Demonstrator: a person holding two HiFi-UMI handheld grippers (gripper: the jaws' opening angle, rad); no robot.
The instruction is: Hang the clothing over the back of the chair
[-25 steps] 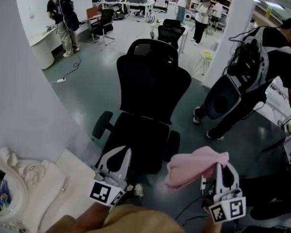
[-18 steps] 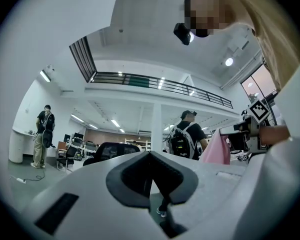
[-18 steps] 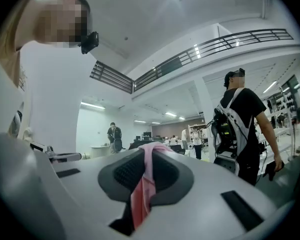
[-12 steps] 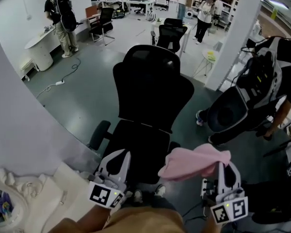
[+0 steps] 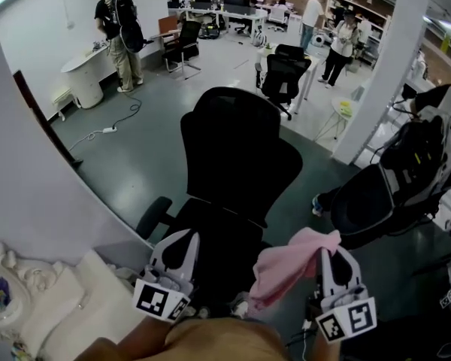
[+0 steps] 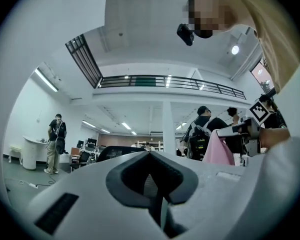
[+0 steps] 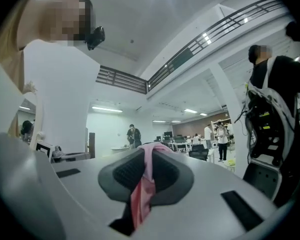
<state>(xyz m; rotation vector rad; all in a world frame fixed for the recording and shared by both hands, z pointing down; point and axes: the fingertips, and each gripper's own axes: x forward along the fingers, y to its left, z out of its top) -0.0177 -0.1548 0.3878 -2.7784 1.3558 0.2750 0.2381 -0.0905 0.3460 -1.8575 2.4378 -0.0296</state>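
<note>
We see a grey floor (image 5: 128, 164) in a big open office. On it, dead centre, stands the black office chair (image 5: 240, 153), seat toward us, backrest and headrest on the far side. At right a white column (image 5: 376, 66) stands, and below it a person with a black-and-grey backpack (image 5: 413, 179) bends over, close to the chair's right side. At lower left we note a white carved piece (image 5: 37, 307) against the curved wall. The pink clothing (image 5: 286, 265) is up in the air, bunched, by the seat's near right corner in the head view and not yet on the backrest. The right tongs (image 5: 325, 254) have it. In the right gripper view we see the right tongs (image 7: 146, 156) closed on a fold of the clothing (image 7: 141, 199), with pink cloth sticking out above and below the pads. The left tongs (image 5: 182, 238) sit over the seat's near left edge, apart from the clothing. In the left gripper view the left tongs (image 6: 150, 156) are closed, with no cloth in them.
</note>
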